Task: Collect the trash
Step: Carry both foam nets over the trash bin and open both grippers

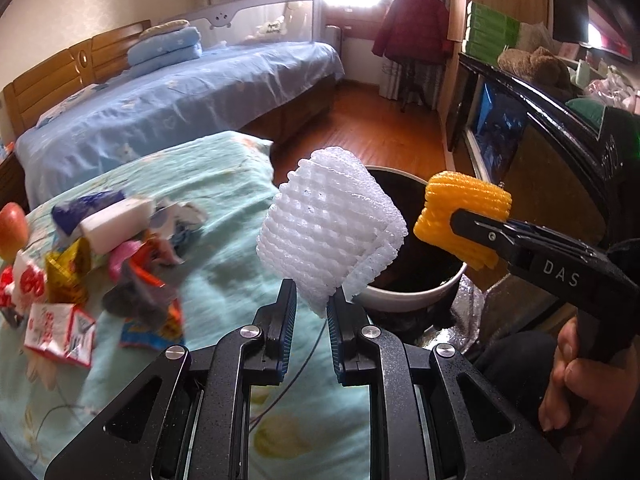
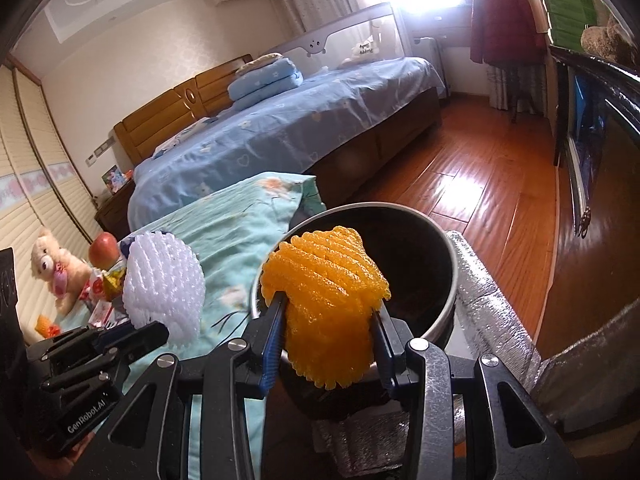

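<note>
My left gripper (image 1: 311, 295) is shut on a white foam fruit net (image 1: 328, 232) and holds it in the air beside the near left rim of a black-lined trash bin (image 1: 416, 300). My right gripper (image 2: 329, 307) is shut on an orange foam fruit net (image 2: 328, 304) and holds it over the bin (image 2: 448, 312). In the left wrist view the orange net (image 1: 464, 216) hangs over the bin's right side. In the right wrist view the white net (image 2: 164, 284) is to the left.
A heap of wrappers and cartons (image 1: 80, 264) lies on the teal cover (image 1: 224, 248) to the left, with an apple (image 1: 12, 232). A blue bed (image 1: 180, 96) stands behind. A black cabinet (image 1: 540, 128) is on the right. A teddy bear (image 2: 52, 268) sits far left.
</note>
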### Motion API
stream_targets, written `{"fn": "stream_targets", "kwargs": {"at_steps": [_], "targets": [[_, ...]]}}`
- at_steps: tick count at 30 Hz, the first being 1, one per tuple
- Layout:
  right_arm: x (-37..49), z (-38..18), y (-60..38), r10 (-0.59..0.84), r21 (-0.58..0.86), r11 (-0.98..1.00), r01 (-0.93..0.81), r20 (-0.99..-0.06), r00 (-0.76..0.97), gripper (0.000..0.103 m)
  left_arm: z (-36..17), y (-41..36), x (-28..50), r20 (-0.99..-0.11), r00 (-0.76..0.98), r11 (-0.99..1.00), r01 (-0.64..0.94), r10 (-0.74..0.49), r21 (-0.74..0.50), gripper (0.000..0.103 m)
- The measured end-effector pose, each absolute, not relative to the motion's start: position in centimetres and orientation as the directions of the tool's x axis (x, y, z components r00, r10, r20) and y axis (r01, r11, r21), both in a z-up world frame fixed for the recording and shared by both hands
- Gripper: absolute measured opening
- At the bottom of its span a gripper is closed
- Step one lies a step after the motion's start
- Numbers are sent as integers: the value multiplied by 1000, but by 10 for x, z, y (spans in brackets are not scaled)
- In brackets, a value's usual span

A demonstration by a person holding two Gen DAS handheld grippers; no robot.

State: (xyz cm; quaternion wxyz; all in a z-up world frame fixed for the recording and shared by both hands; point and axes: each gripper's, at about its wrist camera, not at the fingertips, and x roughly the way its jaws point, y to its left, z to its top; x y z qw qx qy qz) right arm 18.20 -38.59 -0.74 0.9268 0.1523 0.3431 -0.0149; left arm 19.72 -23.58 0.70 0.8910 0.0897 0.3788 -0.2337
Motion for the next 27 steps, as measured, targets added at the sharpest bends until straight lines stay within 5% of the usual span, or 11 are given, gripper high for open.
{"fn": "stream_targets", "kwargs": {"at_steps": [21,23,25,27], "targets": [[223,-20,-426,105,324,931,170,-681,725,43,-9,-278,241,-781,521,855,517,-346,-34,17],[226,-21,-429,109,329,928,173,-684,721,45,-10,-279,242,-782,519,856,515,-344,-35,27],[229,-23,-432,110,334,926,178,-688,717,53,-9,-277,243,-778,526,860,509,-343,-35,55],[230,-24,-435,112,344,921,186,-688,718,63,-7,-275,240,-766,545,865,502,-340,-26,60]]}}
